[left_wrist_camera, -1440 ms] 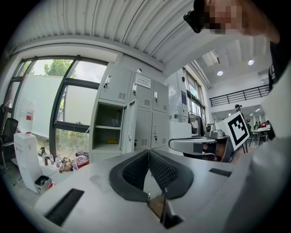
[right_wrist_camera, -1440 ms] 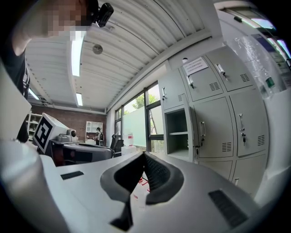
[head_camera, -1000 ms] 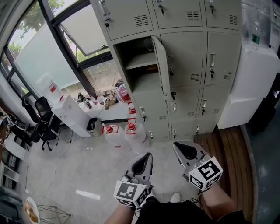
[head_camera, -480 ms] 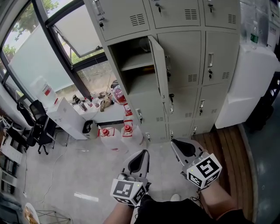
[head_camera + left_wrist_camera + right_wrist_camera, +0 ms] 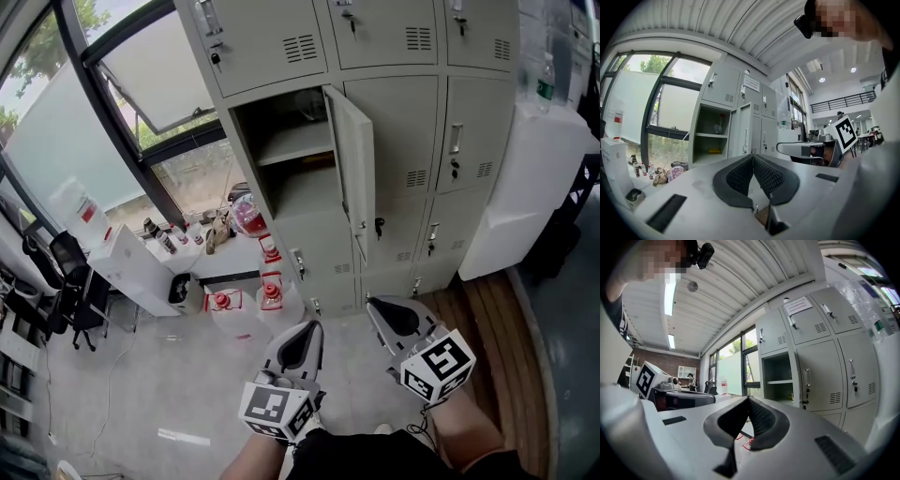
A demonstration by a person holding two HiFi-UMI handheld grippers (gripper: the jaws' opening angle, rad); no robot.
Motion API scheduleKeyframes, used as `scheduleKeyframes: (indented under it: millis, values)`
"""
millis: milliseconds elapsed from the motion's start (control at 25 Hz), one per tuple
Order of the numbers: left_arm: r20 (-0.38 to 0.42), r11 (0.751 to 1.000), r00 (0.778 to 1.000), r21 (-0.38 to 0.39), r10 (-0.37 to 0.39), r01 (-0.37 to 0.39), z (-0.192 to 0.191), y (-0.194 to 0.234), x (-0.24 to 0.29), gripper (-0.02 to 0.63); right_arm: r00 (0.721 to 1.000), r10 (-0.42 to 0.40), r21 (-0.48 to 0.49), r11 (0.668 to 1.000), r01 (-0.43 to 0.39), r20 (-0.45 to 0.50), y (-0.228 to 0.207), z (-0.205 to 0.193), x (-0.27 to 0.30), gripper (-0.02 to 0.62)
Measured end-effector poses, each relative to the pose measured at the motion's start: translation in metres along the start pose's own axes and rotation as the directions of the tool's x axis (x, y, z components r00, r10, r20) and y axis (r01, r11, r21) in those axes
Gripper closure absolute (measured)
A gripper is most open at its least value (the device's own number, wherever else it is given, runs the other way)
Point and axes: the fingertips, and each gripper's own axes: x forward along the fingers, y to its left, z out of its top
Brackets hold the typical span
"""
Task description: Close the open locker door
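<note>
Locker door [image 5: 354,169]: ajar, swung out toward the person from the open compartment [image 5: 286,141] in the middle row of the grey lockers [image 5: 412,112], hinged at that compartment's right edge.
Left gripper [image 5: 307,328]: low before the lockers, well apart from the door; fingers clenched together on nothing.
Right gripper [image 5: 377,306]: just beside the left one; fingers clenched, empty.
Water jugs [image 5: 269,298]: on the floor below the open compartment.
</note>
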Motion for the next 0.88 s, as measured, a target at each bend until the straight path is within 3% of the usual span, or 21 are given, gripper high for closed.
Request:
scheduleKeyframes:
  millis: [880]
  values:
    - [0.001, 0.989, 0.989, -0.011, -0.148, 0.148, 0.014, 0.123, 0.025, 0.588, 0.991, -0.133, 0.013, 0.991, 0.133, -0.021, 0.016, 0.006, 0.121, 0.543]
